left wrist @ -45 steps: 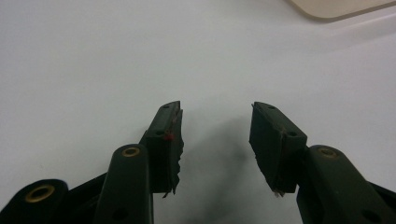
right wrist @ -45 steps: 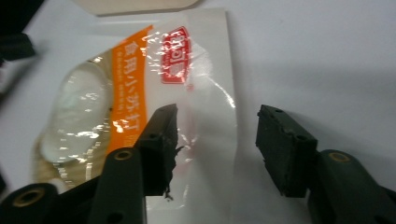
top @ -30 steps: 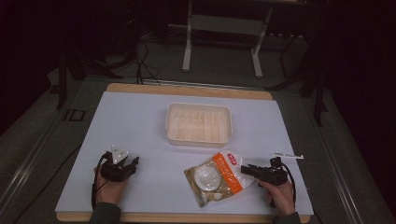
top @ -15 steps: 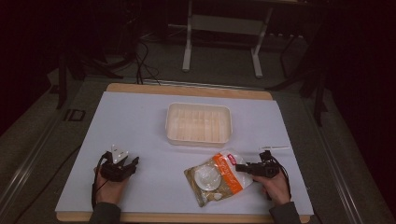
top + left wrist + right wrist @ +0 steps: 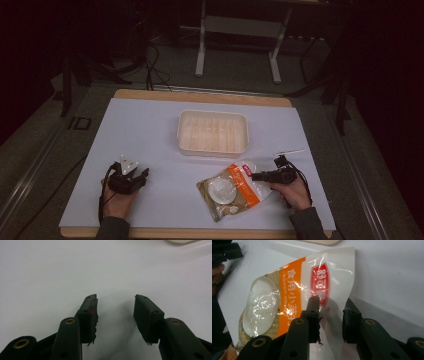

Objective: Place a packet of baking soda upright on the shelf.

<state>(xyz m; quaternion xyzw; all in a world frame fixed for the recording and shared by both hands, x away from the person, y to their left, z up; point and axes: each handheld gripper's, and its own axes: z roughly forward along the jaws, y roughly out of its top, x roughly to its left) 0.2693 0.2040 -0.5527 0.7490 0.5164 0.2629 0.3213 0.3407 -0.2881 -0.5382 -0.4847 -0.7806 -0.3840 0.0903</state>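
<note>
Closing its jaws around the shiny orange-and-white snack bag's edge on the white table, the right gripper isn't pinching yet, likely to lift it; the left gripper rests open, empty

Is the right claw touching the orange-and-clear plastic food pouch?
Cannot tell. In the right gripper view the right claw straddles the orange-and-clear plastic food pouch's edge, jaws just closing, but pad contact isn't plain.

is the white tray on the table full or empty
Empty. In the high view the white tray shows bare ribbed floor with nothing in it; the snack bag lies outside it, on the table nearer the person.
</note>
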